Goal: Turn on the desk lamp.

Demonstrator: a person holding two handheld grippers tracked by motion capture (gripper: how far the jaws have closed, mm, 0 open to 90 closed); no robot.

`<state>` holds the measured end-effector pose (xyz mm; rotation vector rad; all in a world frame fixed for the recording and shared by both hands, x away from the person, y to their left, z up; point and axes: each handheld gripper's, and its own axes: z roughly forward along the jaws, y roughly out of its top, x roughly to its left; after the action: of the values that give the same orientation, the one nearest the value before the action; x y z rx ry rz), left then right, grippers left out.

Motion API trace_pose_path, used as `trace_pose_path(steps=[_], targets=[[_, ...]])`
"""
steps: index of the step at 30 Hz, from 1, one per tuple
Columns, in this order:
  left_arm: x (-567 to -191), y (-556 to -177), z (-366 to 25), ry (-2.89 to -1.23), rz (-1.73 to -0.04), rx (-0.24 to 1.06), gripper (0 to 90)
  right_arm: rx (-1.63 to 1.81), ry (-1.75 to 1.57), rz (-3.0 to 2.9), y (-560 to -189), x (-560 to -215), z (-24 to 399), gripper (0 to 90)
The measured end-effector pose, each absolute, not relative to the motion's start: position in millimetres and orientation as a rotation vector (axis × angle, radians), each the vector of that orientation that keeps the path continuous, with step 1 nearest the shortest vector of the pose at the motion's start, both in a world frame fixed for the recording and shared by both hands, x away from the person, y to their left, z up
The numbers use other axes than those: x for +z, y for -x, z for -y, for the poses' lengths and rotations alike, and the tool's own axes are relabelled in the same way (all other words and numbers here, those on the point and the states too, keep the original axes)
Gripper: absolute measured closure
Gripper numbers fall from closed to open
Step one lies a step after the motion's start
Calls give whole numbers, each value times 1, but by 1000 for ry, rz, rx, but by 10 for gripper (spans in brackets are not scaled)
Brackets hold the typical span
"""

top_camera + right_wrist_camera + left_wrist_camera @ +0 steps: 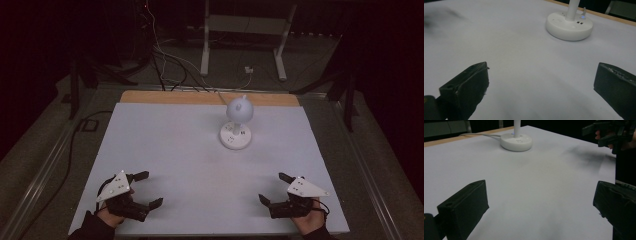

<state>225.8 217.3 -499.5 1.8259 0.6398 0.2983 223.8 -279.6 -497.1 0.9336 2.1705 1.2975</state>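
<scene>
A white desk lamp (238, 121) with a round head and a round base stands on the white tabletop (190, 150), right of centre toward the back. Its base (516, 141) lies far ahead in the left gripper view, and the same base (569, 25) sits ahead to the right in the right gripper view. My left gripper (145, 189) rests near the front left corner, jaws wide apart with nothing between them. Near the front right, my right gripper (274, 188) is open and empty too. Both point toward the table's middle.
A white cable (210, 82) runs from the lamp off the back edge, where a wooden strip (210, 98) shows. Beyond stand a white frame's legs (205, 45) and dark floor with more cables. The right gripper (610, 133) shows far off in the left gripper view.
</scene>
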Motion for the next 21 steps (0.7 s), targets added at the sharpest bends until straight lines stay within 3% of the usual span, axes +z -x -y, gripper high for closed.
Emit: trace_pose_path(steps=[21], targets=[[-499, -226, -218, -1816, -641, 305, 4, 1288, -943, -2209, -221, -493, 276, 0]])
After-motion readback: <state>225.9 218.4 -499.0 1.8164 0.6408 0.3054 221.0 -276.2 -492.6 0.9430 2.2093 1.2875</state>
